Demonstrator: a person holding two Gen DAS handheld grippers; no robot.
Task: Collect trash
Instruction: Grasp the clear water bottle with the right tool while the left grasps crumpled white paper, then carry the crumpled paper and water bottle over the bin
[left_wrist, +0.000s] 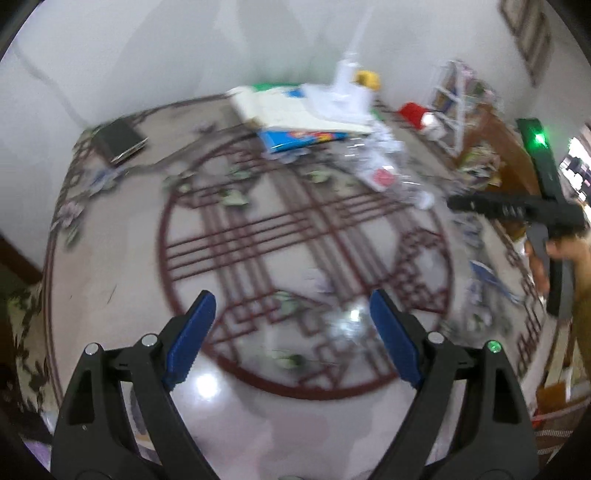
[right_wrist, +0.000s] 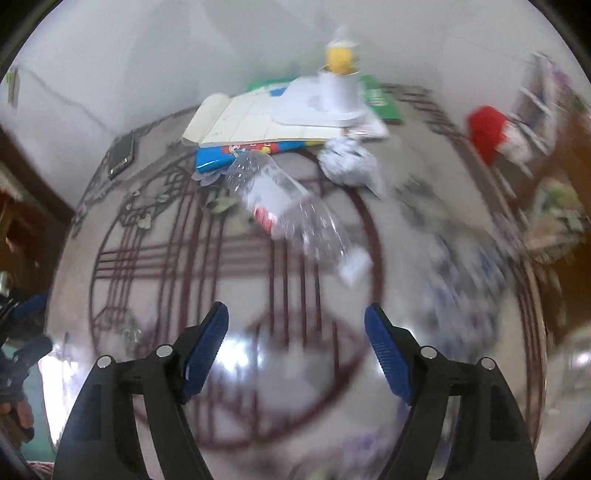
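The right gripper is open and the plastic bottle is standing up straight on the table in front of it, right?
Not quite. The right gripper is open, and the plastic bottle is on the table ahead of it, but the bottle is lying on its side, not standing up. The right wrist view shows it with its white cap end pointing toward the blue fingers.

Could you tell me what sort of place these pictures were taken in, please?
Probably a room in a home. A round table with a dark red lattice pattern stands near a white wall, with household clutter on it: an empty plastic bottle, crumpled paper and a phone.
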